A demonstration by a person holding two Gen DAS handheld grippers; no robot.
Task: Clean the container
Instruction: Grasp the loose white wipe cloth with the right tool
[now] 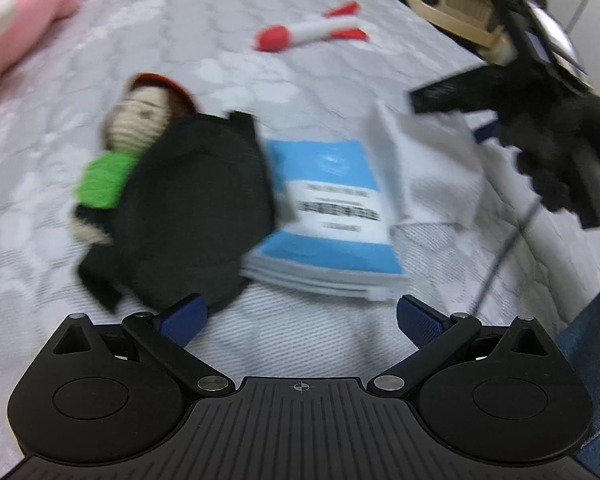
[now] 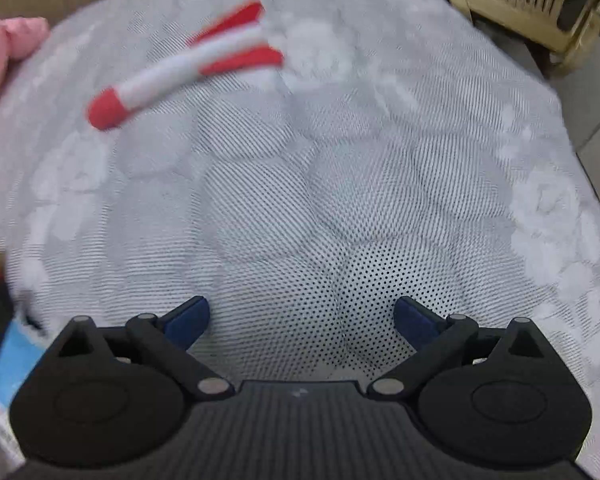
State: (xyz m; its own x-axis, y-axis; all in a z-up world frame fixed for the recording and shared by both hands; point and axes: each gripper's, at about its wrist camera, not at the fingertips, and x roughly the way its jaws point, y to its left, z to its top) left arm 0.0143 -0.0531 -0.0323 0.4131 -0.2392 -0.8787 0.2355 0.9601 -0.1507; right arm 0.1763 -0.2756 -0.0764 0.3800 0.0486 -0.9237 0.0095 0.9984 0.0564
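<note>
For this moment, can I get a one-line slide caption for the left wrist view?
Open left gripper above a quilted mattress, facing a black cap, knitted doll and blue-white booklets.

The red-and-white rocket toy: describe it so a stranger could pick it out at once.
Start at the grey quilted mattress and look to its far side, beyond the blue-and-white booklet. The red-and-white rocket toy lies there alone, touching nothing: a white tube with a red nose and red fins.

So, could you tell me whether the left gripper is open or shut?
Open: the left gripper shows its blue pads wide apart, holding nothing.
</note>
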